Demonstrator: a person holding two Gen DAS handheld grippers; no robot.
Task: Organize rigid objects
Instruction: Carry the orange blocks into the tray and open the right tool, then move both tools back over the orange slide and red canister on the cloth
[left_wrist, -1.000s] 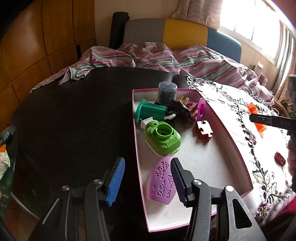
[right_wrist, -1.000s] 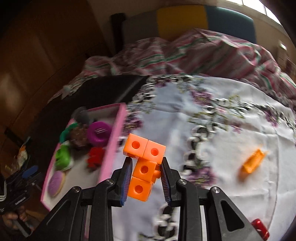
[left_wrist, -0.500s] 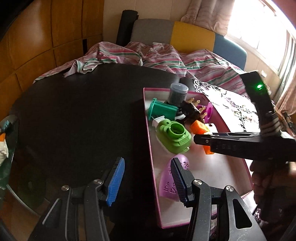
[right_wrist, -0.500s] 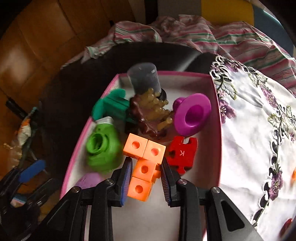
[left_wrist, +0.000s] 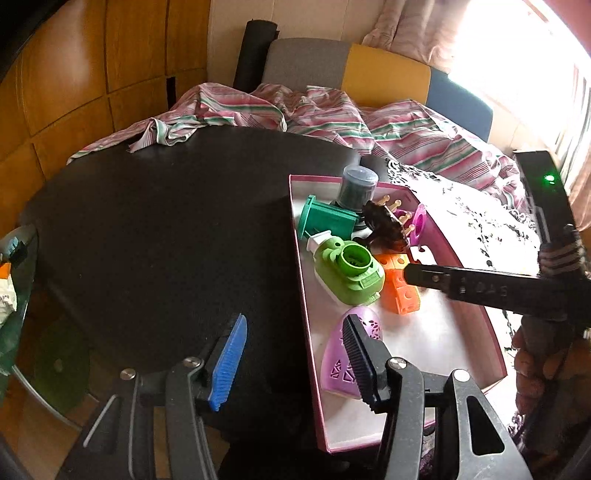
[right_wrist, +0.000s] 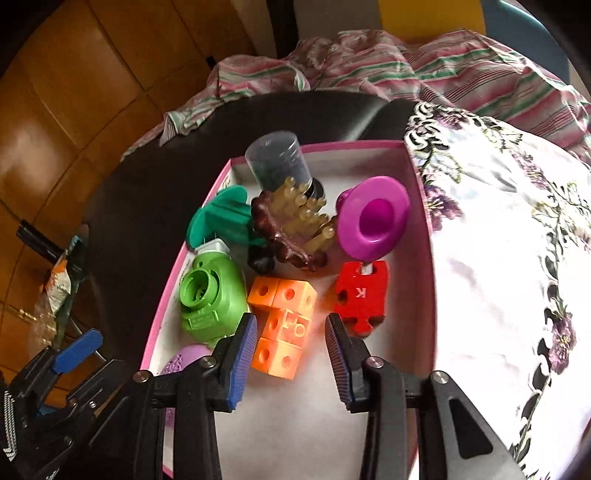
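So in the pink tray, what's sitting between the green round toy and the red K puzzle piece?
The orange linked cube block lies between the green round toy and the red K puzzle piece, in front of the open right gripper. The right wrist view shows it best.

Window (left_wrist: 517, 55) top right blows out my left view; daylight rakes in from there. Dark surface (left_wrist: 166, 240) swallows detail. Fisheye bends both views' edges; right view slightly motion-soft.

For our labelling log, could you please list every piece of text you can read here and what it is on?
"K" on the red puzzle piece, upside down.
Raised marks on the orange blocks: too blurred.
Embossed lettering along the right tool, in the left view: unreadable.
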